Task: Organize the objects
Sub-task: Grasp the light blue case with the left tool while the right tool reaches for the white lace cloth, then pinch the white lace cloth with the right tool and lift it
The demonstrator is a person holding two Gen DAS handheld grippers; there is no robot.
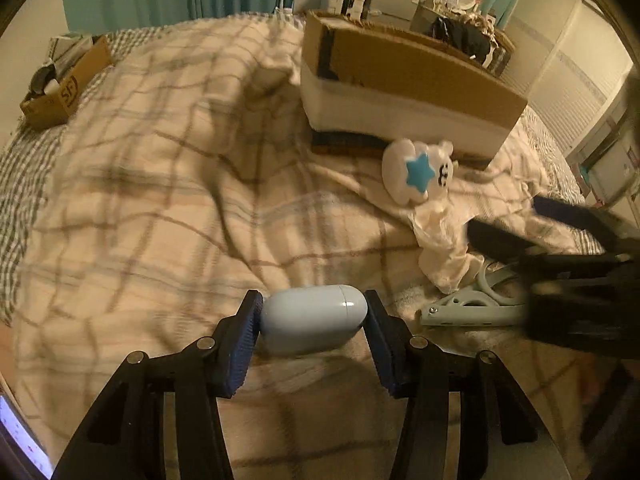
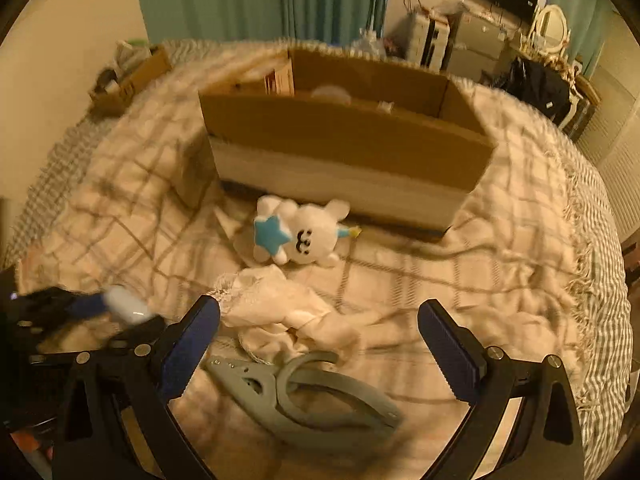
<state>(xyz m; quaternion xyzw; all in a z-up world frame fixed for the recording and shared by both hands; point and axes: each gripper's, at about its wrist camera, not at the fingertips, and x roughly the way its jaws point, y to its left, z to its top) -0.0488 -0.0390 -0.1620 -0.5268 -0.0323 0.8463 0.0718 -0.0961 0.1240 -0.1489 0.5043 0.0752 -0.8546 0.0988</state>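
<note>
My left gripper (image 1: 312,320) is shut on a pale blue capsule-shaped case (image 1: 314,320), held above the bed; it also shows at the left of the right wrist view (image 2: 126,306). My right gripper (image 2: 318,332) is open and empty, over a grey clamp (image 2: 304,392) and a crumpled white cloth (image 2: 288,308). A white plush toy with a blue star (image 2: 300,234) lies in front of a large open cardboard box (image 2: 344,148). In the left wrist view the plush (image 1: 416,170), the box (image 1: 408,80), the cloth (image 1: 444,240), the clamp (image 1: 468,312) and my right gripper (image 1: 504,224) show at right.
A checked blanket (image 1: 160,184) covers the bed in soft folds. A small cardboard box (image 1: 64,84) with items sits at the far left corner. Shelves and clutter (image 2: 480,40) stand beyond the bed, with teal curtains (image 2: 260,0) behind.
</note>
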